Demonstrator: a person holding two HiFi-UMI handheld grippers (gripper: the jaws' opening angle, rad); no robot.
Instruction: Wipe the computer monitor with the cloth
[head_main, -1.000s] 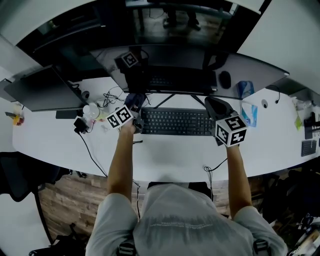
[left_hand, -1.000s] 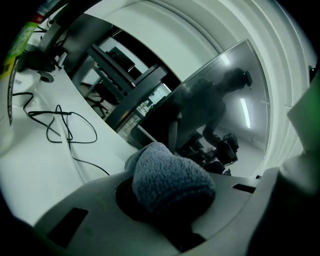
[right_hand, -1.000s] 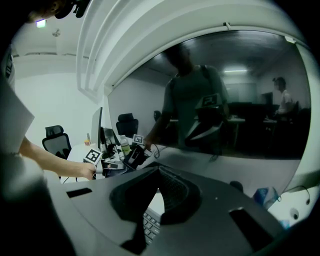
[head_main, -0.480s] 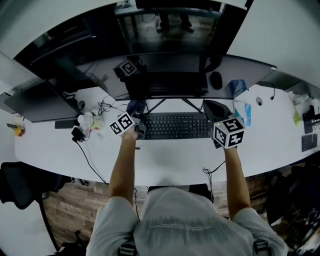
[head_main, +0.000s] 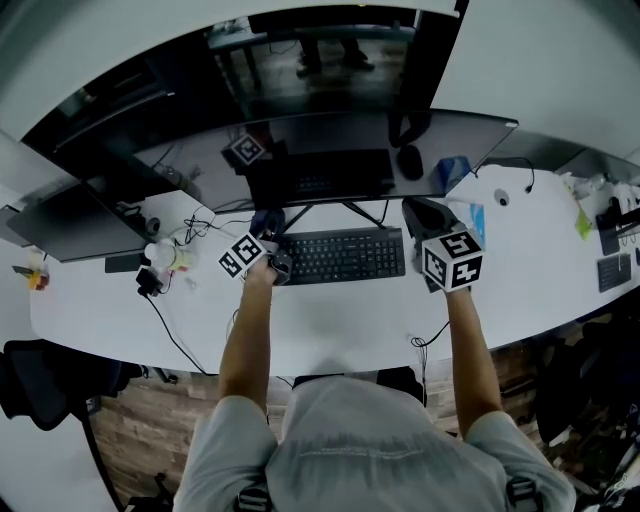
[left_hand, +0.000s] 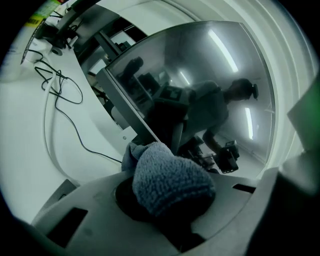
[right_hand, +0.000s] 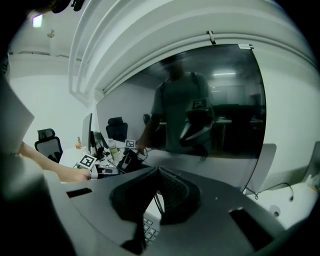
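While my left claw grips the blue-grey cloth as a small wad by the monitor's lower edge, centre-left of frame, and my right claw hangs pinched together and empty, a hard press could let bare jaw tips scrape the screen.

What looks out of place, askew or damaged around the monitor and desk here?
Nothing stands out. The monitor stands upright and looks intact; the cloth is bunched in the left tool near its lower edge. The only untidy spot is a loose cable tangle on the desk beside it. No spill shows.
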